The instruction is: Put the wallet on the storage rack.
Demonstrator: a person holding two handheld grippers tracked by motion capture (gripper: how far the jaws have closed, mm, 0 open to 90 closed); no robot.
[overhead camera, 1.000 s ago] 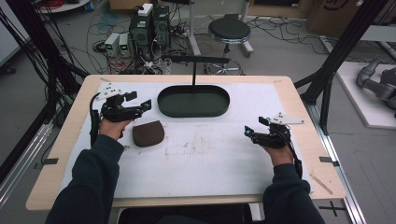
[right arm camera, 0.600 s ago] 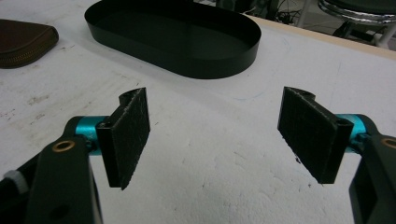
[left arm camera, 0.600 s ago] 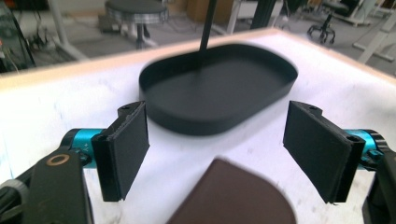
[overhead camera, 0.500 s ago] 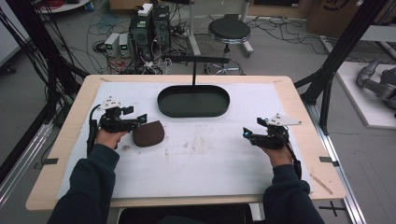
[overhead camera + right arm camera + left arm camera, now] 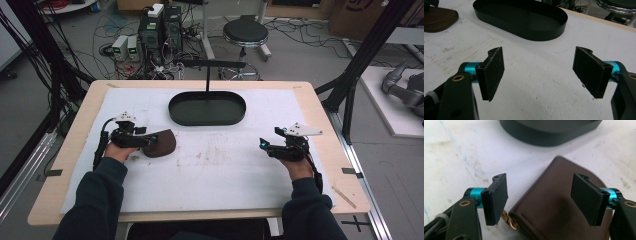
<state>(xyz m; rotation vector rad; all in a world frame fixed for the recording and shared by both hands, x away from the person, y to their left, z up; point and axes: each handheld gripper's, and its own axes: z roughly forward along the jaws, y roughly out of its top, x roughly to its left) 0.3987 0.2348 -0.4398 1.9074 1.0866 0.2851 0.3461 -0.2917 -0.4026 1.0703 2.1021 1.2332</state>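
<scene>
Standing by the table here. Starting on the left: the left gripper (image 5: 150, 141) is down low on the white mat (image 5: 210, 170), right at the near-left edge of the brown leather pouch (image 5: 161, 143). From the left gripper view its jaws are spread wide and have just been closing in a bit, with the pouch (image 5: 554, 205) lying between and under them. The pads aren't pressing on it yet as far as I can see; one pad sits over bare mat beside the pouch's edge, the other hangs over the leather. There's a brass zipper pull (image 5: 509, 220) poking out at the pouch's near corner, just below the left-hand pad. The pouch lies flat on the mat, a little in front and to the left of the tray.

Middle of the table: a black oval tray (image 5: 207, 108) with a thin black post standing up behind it, topped by a crossbar. The mat in front of it has some brownish smudges.

Over on the right: the right gripper (image 5: 265, 146) is resting low over the mat, well apart from both pouch and tray. Its jaws are also spread wide with just bare mat between them, nothing gripped. In its own view the tray (image 5: 524, 22) sits ahead and the pouch (image 5: 439, 16) is off at the far left corner.
</scene>
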